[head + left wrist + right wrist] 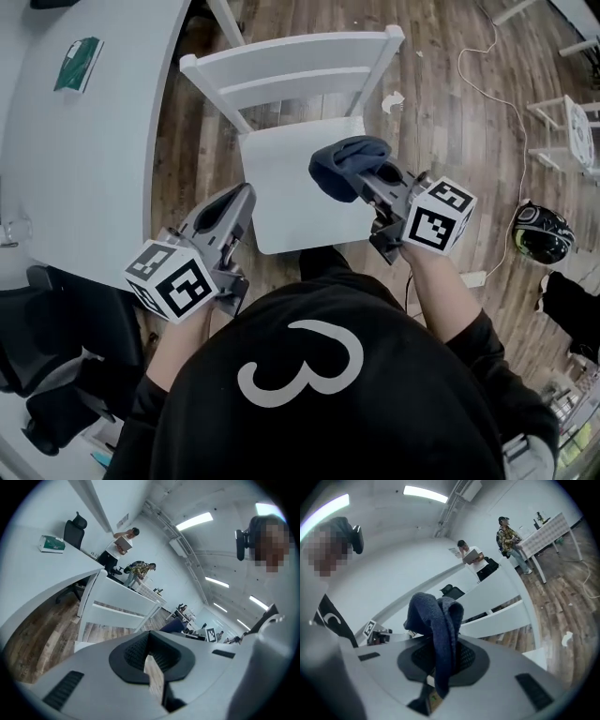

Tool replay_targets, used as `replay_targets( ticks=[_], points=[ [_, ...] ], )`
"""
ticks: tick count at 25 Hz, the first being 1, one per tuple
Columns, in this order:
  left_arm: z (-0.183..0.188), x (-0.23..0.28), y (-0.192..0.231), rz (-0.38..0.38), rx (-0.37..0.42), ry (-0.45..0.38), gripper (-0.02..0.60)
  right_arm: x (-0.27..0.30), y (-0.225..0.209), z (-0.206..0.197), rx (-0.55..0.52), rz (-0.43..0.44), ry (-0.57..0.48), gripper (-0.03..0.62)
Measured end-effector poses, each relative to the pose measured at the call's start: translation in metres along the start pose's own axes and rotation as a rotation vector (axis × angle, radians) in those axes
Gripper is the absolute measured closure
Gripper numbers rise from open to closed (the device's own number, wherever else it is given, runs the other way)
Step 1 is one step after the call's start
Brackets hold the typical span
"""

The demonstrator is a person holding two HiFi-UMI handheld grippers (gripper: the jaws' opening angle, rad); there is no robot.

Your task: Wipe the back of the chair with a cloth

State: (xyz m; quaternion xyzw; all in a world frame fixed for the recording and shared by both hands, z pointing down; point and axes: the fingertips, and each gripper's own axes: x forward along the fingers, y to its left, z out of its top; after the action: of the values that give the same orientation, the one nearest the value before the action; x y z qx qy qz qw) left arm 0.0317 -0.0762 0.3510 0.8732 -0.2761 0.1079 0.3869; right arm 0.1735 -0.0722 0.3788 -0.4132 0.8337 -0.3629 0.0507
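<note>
Firmly, right claw [367, 185] grips the cloth [339, 161] above the chair [286, 70].

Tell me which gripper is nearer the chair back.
Right. The right gripper, clamping the cloth, is over the seat, closer to the chair back; the left gripper is farther off, at the seat's front left edge.

White chair [300, 66], dark blue cloth [342, 161] (one plain shade), brown wood-grain floor [450, 112], pale grey bench [84, 150], green packet [78, 63], black-and-white marker cubes [173, 281], black top [394, 403] with white numeral.
</note>
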Motion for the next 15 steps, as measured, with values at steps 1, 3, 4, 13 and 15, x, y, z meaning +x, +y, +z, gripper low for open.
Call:
replay_targets(
  ticks=[1,3,4,13,15],
  points=[
    [0.000,-0.009,-0.010,-0.014,0.021,-0.003,0.568,-0.008,0.020,-0.001,-0.001,0.031,-0.016,0.543],
    [0.000,-0.029,-0.029,-0.047,0.068,-0.018,0.568,-0.024,0.055,0.000,-0.021,0.068,-0.056,0.542],
    [0.000,-0.041,-0.039,-0.061,0.089,-0.032,0.568,-0.032,0.072,0.000,-0.039,0.080,-0.072,0.542],
    [-0.024,-0.165,-0.117,-0.176,0.244,-0.117,0.568,-0.080,0.234,-0.037,-0.155,0.119,-0.150,0.542],
    [-0.028,-0.189,-0.129,-0.194,0.257,-0.136,0.568,-0.087,0.263,-0.048,-0.166,0.121,-0.162,0.542]
  ],
)
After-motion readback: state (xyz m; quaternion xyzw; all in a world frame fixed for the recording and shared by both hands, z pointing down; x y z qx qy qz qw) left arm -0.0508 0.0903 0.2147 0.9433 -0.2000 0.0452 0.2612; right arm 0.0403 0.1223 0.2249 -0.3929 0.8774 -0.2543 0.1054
